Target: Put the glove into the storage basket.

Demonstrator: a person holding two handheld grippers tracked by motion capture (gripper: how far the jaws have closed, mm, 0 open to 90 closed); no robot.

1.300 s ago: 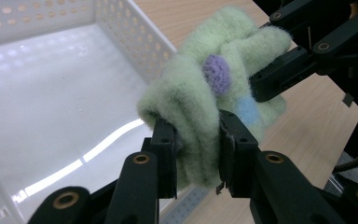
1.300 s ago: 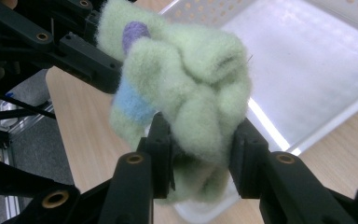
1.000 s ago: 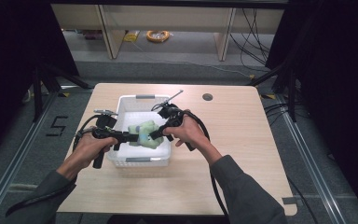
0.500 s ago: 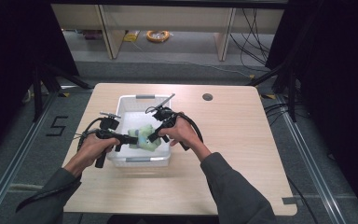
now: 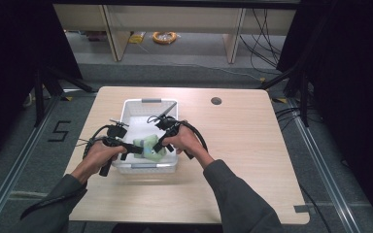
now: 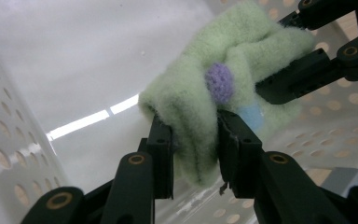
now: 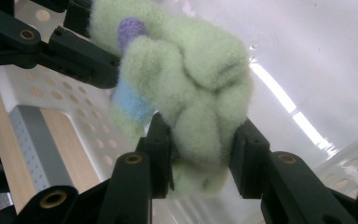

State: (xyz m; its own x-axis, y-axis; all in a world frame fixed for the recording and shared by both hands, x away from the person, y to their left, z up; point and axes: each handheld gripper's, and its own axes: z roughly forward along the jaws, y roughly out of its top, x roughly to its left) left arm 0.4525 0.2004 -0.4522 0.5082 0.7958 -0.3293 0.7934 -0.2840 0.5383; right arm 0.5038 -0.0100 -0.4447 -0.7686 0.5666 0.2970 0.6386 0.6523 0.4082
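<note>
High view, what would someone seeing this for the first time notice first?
A fuzzy pale green cloth with a purple dot and a blue patch, pinched between the left gripper and the right gripper from either side. It hangs inside the white perforated basket on the wooden table, toward the basket's near end.

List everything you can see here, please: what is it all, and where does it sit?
Fluffy cloth: one, pale green with purple and blue patches, bunched inside the basket, clamped from two sides.
Basket: one, white, perforated walls, on the table's left half.
Table: one, light wood, with a round hole near its far edge.
Cable coil: one, orange-yellow, on the floor beyond the table.
Left gripper: black, shut on the cloth.
Right gripper: black, shut on the cloth.
</note>
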